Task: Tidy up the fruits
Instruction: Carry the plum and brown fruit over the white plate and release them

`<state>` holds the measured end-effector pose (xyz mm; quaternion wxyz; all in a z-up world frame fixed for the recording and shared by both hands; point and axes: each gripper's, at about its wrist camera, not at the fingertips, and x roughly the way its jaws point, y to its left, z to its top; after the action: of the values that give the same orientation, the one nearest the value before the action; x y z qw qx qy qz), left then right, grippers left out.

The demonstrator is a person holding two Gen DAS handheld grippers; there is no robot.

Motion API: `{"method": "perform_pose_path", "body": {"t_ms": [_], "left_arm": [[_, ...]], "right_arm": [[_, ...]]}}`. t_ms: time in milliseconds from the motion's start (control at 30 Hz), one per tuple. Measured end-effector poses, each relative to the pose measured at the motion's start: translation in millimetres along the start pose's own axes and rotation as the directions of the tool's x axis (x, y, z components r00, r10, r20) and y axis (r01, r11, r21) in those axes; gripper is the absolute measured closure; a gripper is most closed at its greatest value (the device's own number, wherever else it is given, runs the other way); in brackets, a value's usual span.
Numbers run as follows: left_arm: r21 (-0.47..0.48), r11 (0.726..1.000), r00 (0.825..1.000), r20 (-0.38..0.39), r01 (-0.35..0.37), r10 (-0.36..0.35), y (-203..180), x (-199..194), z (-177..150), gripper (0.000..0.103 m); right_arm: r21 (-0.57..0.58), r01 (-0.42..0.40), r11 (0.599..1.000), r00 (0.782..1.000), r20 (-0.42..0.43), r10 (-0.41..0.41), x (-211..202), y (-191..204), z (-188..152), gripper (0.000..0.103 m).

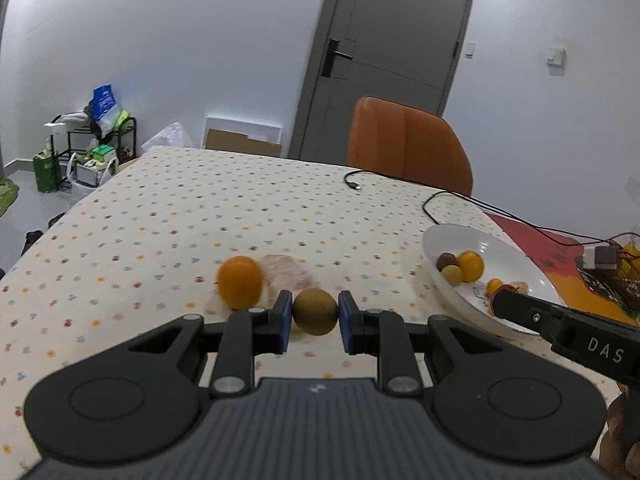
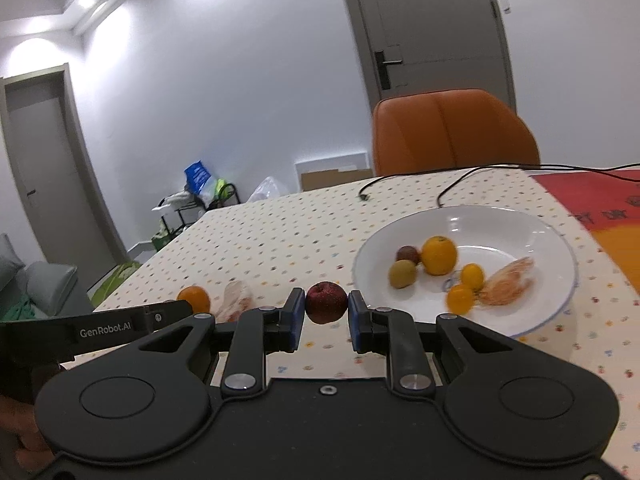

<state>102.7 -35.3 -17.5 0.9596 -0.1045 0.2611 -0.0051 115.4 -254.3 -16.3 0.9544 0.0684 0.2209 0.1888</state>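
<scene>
two grippers, each clamped on one fruit. the left gripper point(image 1: 314, 322) has its blue pads point(image 1: 285, 322) pressed against both sides of one brownish-green round fruit point(image 1: 315, 311), held just above the dotted tablecloth point(image 1: 180, 208). at about 10 o'clock from it lies one orange point(image 1: 240, 282), with one crumpled clear wrapper point(image 1: 286, 272) just beside it at 11 o'clock. the right gripper point(image 2: 326, 320) has its pads closed on one dark red apple-like fruit point(image 2: 326, 302), near the white bowl point(image 2: 528, 224), which sits at roughly 2 o'clock from it. the bowl holds six things: one large orange point(image 2: 439, 255), two small oranges point(image 2: 472, 276) close together, one green-brown fruit point(image 2: 403, 273), one dark purple fruit point(image 2: 407, 254) touching the large orange, and one pale wrapper or peel point(image 2: 508, 282) at the right. two black cables point(image 2: 404, 182) trail across the far side of the table at 12 o'clock. one orange chair point(image 2: 452, 132) stands behind the table.
</scene>
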Motion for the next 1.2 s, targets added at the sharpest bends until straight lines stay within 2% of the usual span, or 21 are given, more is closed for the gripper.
{"method": "perform_pose_path", "body": {"t_ms": [600, 1067, 1200], "left_arm": [[0.087, 0.994, 0.998, -0.007, 0.068, -0.067, -61, 18, 3, 0.080], [0.133, 0.986, 0.995, -0.012, 0.104, -0.103, -95, 38, 10, 0.080], [0.138, 0.984, 0.994, -0.014, 0.108, -0.107, -102, 43, 12, 0.080]], "right_arm": [[0.055, 0.084, 0.995, 0.995, 0.053, -0.087, -24, -48, -6, 0.082], [0.085, 0.123, 0.989, 0.989, 0.073, -0.129, -18, -79, -6, 0.081], [0.083, 0.119, 0.989, 0.988, 0.090, -0.126, -18, -79, -6, 0.056]]}}
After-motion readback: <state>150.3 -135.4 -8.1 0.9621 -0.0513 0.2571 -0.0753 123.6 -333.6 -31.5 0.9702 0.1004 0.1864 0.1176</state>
